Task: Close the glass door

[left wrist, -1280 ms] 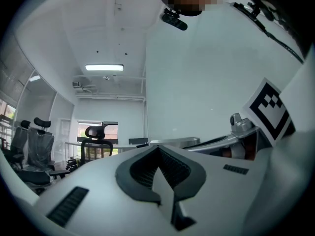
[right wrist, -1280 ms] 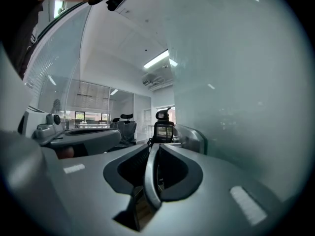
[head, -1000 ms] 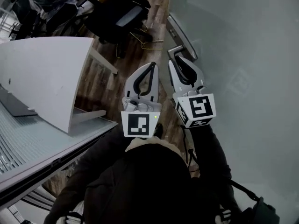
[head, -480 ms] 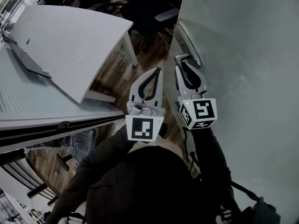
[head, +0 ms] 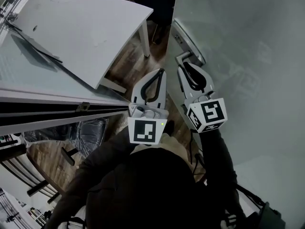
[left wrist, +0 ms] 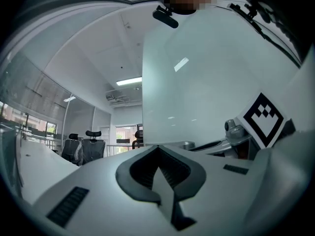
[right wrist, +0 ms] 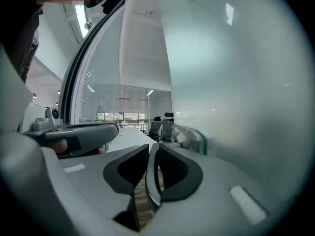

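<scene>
Cool, even white light fills the room. Bright ceiling strips [left wrist: 129, 80] glow above and left of the left gripper [left wrist: 158, 149], and a sharp glint lies on the glass door [left wrist: 206, 82] above it. Both gripper views bulge and darken at the corners, and the nearest gripper surfaces look soft. In the head view the dark jacket [head: 157, 190] behind the left gripper loses detail.

The glass door [head: 248, 51] is frosted pale grey-green with a silvery handle [head: 187, 41]. The left gripper [head: 159, 73] and right gripper [head: 183, 63] are white with black-lined jaws and black-and-white square markers. The worktop [head: 81, 32] is white, the floor [head: 126, 68] brown wood-grain.
</scene>
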